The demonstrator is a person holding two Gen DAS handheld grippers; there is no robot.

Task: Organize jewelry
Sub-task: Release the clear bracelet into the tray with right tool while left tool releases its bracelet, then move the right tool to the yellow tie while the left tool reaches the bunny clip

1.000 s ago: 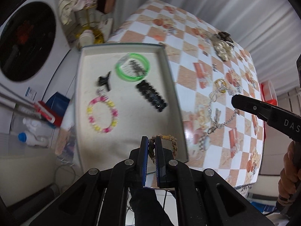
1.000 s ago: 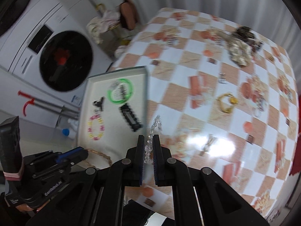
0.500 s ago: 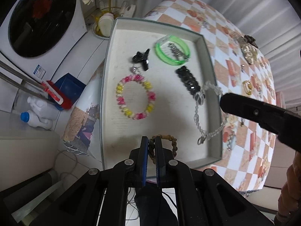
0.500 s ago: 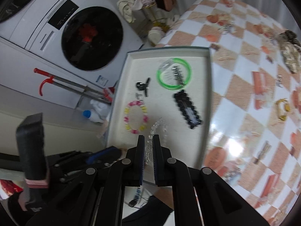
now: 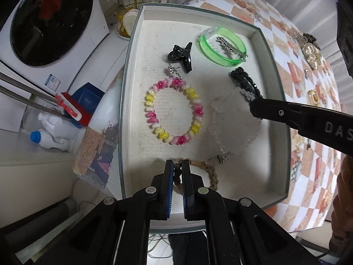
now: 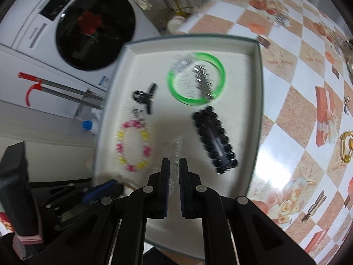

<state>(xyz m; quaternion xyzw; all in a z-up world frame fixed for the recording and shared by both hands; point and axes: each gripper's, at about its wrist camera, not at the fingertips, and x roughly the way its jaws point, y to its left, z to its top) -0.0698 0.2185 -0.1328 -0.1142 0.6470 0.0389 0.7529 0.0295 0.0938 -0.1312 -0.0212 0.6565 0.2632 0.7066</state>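
Both held pieces are hanging over the shallow white tray with the grey-green rim (image 5: 130, 70), so the coming release turns on where each one sits above its floor. The brown braided cord bracelet (image 5: 211, 172) is clamped between the fingers of the left gripper (image 5: 177, 176), at the tray's near edge; its loop trails to the right of the fingers, the metal clasp pointing toward the tray's middle. The clear crystal bead bracelet (image 6: 176, 152) is clamped in the right gripper (image 6: 174, 176) and is seen dangling (blurred) between the pink and yellow bead bracelet (image 5: 174, 110) and the black beaded hair clip (image 6: 214, 139), whose long axis runs toward the tray's near right corner. The bare floor nearest each piece is judged free for laying down, the left piece sitting nearer the rim.

The tray rests at a corner of a counter (image 6: 297, 88) covered in an orange and white checked cloth. A white front-loading washing machine (image 6: 92, 26) is seen beyond.
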